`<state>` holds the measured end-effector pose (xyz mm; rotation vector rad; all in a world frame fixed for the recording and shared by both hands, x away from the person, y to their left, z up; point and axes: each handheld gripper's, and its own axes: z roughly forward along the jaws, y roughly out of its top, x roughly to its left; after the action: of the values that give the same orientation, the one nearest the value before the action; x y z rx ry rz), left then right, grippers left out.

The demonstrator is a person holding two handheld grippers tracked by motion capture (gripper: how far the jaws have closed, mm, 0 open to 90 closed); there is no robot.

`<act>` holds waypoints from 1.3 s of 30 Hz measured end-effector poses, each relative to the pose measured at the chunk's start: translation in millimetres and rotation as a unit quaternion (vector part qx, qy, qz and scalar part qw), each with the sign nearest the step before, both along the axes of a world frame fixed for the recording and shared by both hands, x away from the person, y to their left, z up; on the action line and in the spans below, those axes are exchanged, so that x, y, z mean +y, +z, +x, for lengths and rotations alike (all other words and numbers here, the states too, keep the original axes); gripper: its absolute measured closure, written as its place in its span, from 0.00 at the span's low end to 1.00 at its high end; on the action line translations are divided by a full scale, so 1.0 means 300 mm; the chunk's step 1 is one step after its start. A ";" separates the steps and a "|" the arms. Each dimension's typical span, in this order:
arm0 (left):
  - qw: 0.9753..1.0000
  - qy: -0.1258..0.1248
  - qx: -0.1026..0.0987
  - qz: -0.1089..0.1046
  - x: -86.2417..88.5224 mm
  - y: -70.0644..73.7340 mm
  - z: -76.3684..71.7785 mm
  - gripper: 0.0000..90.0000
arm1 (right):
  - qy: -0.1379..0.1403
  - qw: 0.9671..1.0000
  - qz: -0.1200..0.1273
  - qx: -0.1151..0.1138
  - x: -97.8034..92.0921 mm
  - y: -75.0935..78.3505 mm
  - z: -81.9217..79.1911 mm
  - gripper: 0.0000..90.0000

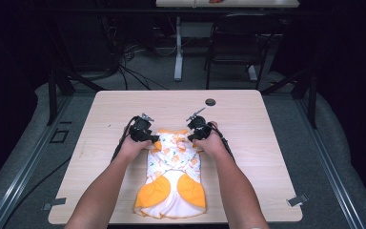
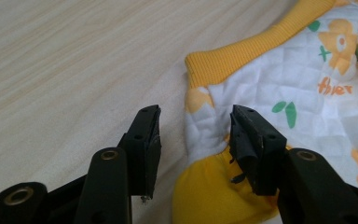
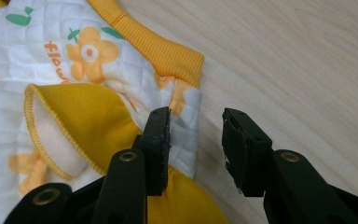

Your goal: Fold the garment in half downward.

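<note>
- Dark room behind; pale wooden table (image 1: 248, 119) stands on a grey floor, with a chair (image 1: 236, 40) and a second desk's leg beyond it, cables trailing on the floor.
- High view: small quilted garment (image 1: 174, 179), white with orange flower print and orange patches, lies flat at the table's near middle, ribbed orange band at its far end.
- High view: left gripper (image 1: 148, 137) sits at the garment's far left corner, right gripper (image 1: 193, 136) at its far right corner; a hand behind each, forearms entering from the bottom edge.
- High view: small dark round disc (image 1: 210, 102) lies on the table beyond the right gripper, apart from the cloth.
- Left gripper view: left gripper (image 2: 195, 140) has its jaws set apart, a moderate gap. The garment's (image 2: 298, 88) corner edge lies in that gap, below the ribbed orange band (image 2: 242, 53). Yellow cloth bunches under the right-hand jaw. Jaws not pinching.
- Right gripper view: right gripper (image 3: 196, 140) likewise parted. Left-hand jaw rests over the white quilted corner (image 3: 186, 121); bare wood shows in the gap. A yellow flap (image 3: 84, 116) with stitched hem folds over nearby.
</note>
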<state>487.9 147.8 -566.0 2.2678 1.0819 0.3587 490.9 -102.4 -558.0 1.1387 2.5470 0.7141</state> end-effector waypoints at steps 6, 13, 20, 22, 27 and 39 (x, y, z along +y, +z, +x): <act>0.999 0.011 0.003 -0.042 0.027 -0.019 -0.001 0.60 | 0.002 1.000 0.017 0.016 -0.011 -0.007 0.009 0.73; 0.998 0.000 0.018 -0.055 0.023 -0.017 -0.005 0.76 | 0.000 0.998 0.041 0.038 -0.015 -0.009 0.010 0.85; 0.998 -0.003 0.022 -0.057 0.019 -0.016 -0.008 0.85 | 0.005 0.998 0.042 0.044 -0.008 -0.007 0.008 0.94; 0.998 -0.004 0.023 -0.057 0.017 -0.015 -0.008 0.87 | 0.008 0.999 0.033 0.041 -0.003 -0.005 0.004 0.96; 0.998 -0.005 0.025 -0.053 0.012 -0.011 -0.010 0.91 | 0.008 0.999 0.021 0.035 0.003 0.001 -0.001 0.97; 0.999 -0.020 0.026 -0.040 0.006 0.025 -0.012 0.92 | 0.021 0.999 0.029 0.029 -0.012 0.046 -0.012 0.99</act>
<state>484.5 149.6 -558.4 2.2352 1.0565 0.2365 487.4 -105.9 -544.3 1.1431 2.6222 0.7808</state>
